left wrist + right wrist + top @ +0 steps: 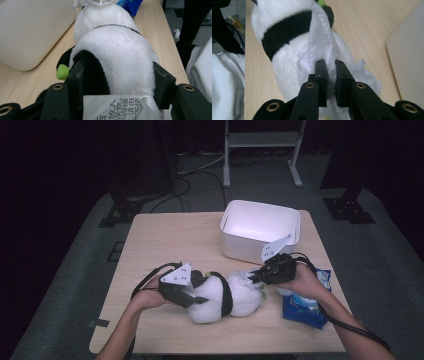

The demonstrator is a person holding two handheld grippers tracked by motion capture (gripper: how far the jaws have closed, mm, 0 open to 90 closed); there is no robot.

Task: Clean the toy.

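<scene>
Your forearms come in at the bottom of the high view, so starting there: your left gripper is clamped on one end of the plush panda, which is lying on its side near the front middle of the counter. Your right gripper is at the panda's other end with a white tissue pinched in it, pressed against the white fur. Behind the panda sits a white plastic bin, and a blue snack bag lies under your right wrist near the counter's right edge.

Left gripper view: the fingers are grasping the panda's body from both sides, the near one pressing on a black limb, the far one against white fur. A printed care tag hangs right at the bottom between them, and a little green bit pokes out just left of the black limb. The bin's wall is just beside the toy on the left.

Right gripper view: the fingers are nearly closed, clenched on the crumpled tissue, which stands up along the panda's white fur just past its black band. The bin's side shows on the right.
</scene>
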